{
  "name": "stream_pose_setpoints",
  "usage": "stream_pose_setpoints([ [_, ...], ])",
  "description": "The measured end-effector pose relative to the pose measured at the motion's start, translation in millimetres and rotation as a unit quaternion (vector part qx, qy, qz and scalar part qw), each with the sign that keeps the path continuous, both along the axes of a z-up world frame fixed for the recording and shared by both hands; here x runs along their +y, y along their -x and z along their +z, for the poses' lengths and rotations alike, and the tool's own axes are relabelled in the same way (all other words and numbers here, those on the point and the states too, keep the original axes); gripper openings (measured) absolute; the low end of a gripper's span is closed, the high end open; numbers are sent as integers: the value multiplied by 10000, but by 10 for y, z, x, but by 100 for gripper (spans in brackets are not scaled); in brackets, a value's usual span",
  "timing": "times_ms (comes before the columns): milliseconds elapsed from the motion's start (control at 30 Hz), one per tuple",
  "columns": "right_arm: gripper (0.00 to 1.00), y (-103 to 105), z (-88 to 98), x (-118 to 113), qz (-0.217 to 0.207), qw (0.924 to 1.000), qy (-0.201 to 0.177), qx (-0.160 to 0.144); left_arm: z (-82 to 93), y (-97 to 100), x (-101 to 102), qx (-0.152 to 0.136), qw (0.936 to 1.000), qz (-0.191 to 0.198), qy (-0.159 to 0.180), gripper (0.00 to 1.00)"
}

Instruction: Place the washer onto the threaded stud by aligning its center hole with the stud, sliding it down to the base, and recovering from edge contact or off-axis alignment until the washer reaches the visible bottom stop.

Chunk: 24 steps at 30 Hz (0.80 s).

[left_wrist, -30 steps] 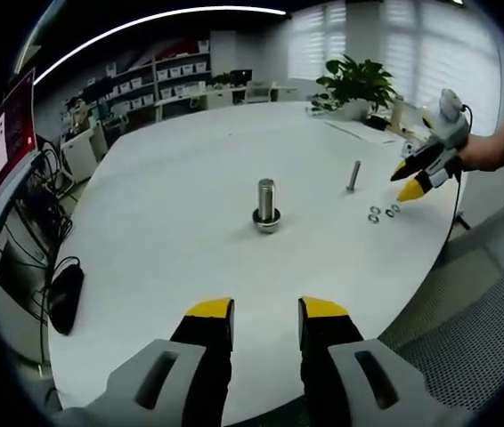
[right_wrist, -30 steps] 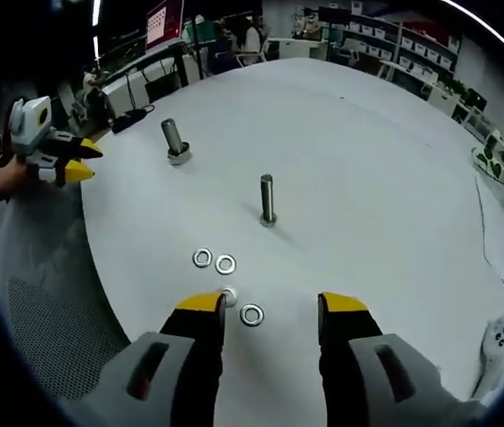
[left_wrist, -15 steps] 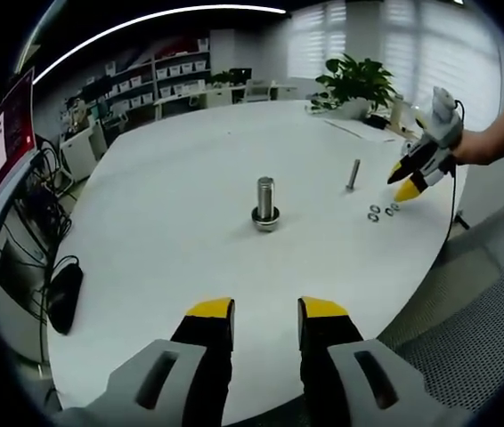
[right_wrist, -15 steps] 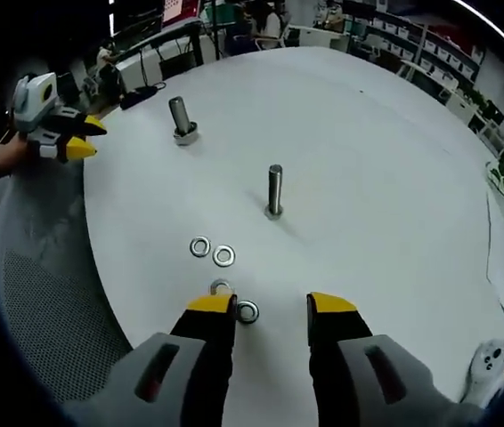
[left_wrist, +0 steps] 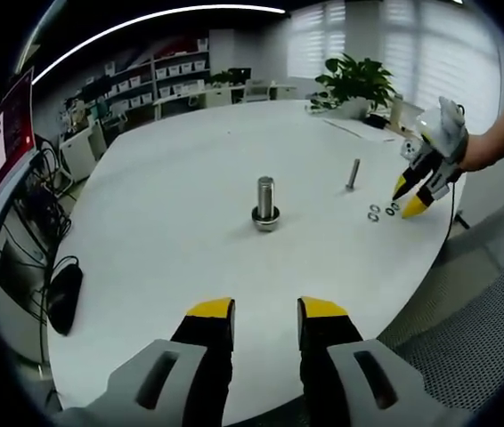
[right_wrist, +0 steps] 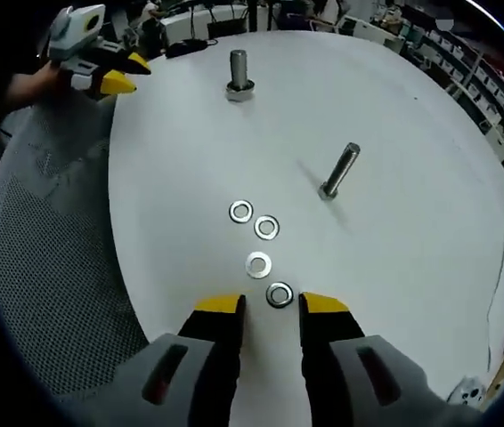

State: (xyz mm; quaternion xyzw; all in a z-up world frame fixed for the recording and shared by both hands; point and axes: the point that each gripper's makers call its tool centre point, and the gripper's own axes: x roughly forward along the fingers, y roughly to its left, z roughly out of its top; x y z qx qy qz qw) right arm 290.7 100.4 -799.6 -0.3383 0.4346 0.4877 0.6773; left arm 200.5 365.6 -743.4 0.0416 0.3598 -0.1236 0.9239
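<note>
Several flat steel washers lie in a row on the white table; the nearest washer point(right_wrist: 280, 294) sits just ahead of my right gripper point(right_wrist: 271, 307), between its yellow fingertips point(right_wrist: 219, 307). That gripper is open with a narrow gap and holds nothing. Beyond stands the thin threaded stud point(right_wrist: 338, 171), and farther off the thick stud point(right_wrist: 239, 71) with a collar at its base. In the left gripper view the thick stud point(left_wrist: 265, 203) stands mid-table, the thin stud point(left_wrist: 353, 174) to its right, washers point(left_wrist: 374, 213) beside the right gripper point(left_wrist: 415, 191). My left gripper point(left_wrist: 265, 311) is open and empty at the near edge.
The round white table point(left_wrist: 172, 196) has a grey mesh chair point(right_wrist: 47, 258) along its edge. A black object point(left_wrist: 65, 298) lies at the table's left rim. A potted plant point(left_wrist: 354, 82) and papers point(left_wrist: 359, 131) are at the far side. The left gripper point(right_wrist: 101, 69) hovers off the table edge.
My right gripper has tipped down over the washers and its jaws have narrowed; the nearest washer now lies just off the tips. The left gripper has held still.
</note>
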Motion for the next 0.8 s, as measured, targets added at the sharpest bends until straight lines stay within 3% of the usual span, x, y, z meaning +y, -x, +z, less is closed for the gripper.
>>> stream_pose_setpoints([
  [400,26,2,4,12,138,9997,-11,222,8,-8,14,-17,10000,24,-3,26],
  [800,24,5,2,19,317,9985,355,283,31,-11,20,-68,10000,54,-7,26],
])
